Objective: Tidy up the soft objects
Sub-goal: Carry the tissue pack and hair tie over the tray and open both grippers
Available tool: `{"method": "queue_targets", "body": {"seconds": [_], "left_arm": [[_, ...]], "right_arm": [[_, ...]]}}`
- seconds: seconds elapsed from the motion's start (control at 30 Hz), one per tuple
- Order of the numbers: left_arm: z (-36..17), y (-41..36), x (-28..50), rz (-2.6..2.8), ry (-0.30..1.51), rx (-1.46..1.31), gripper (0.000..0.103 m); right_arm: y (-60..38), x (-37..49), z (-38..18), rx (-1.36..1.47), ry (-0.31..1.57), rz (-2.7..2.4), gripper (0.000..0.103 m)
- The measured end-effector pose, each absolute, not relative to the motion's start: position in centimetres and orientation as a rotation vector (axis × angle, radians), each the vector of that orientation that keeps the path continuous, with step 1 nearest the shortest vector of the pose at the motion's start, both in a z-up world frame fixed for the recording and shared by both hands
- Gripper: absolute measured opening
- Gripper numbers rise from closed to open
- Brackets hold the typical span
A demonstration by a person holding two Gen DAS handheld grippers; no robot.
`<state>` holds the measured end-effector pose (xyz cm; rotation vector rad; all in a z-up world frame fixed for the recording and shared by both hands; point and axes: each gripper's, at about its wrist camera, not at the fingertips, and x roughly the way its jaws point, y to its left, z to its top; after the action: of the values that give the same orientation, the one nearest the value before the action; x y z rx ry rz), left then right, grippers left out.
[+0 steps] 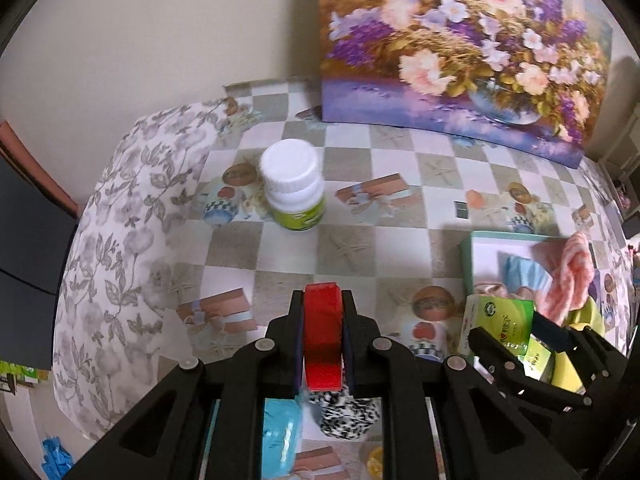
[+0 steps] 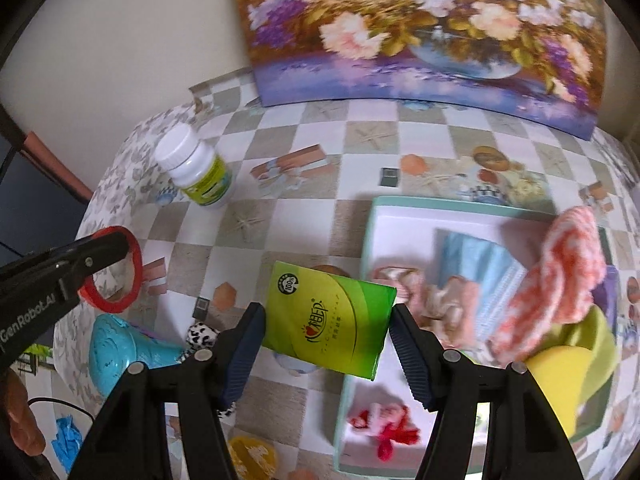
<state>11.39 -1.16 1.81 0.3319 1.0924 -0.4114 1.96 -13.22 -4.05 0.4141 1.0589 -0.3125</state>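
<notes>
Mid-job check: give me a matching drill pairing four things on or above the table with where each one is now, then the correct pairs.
Things:
1. red ring
2. green tissue pack
3. white bottle
4. blue face mask

Places:
A. lying inside the shallow mint-edged box
B. standing alone on the checked tablecloth
C. clamped in the left tool
D. held between the fingers of the right tool

Pairs: 1-C, 2-D, 3-B, 4-A
</notes>
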Motion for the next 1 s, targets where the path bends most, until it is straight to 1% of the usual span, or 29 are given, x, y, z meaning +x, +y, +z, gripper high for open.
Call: {"method": "queue_targets", "body": {"seconds": [0.23,0.5,0.7,1.0], "left_arm": [[2.5,-3.0,9.3,-0.44,1.073,0.334,0.016],[2.8,-6.5,6.6,-0.507,1.059,0.356,0.016],[3.0,-9.4,4.8,-0.55,1.042,0.382,0.016],[2.0,-14.1,2.3,-0.627,1.059,0.429,0.016]], "right_arm": [[-16.0,-0.9,-2.6,0.425,1.026,-0.385,0.067],[-21.8,-5.3,-2.4,0.51,1.014,-0.512,0.067],[-26.2,-8.2,-2.9,0.575,1.02,-0.614,0.067],[-30.0,-11.3,-4.0,0.625,1.037,-0.69,0.067]]}}
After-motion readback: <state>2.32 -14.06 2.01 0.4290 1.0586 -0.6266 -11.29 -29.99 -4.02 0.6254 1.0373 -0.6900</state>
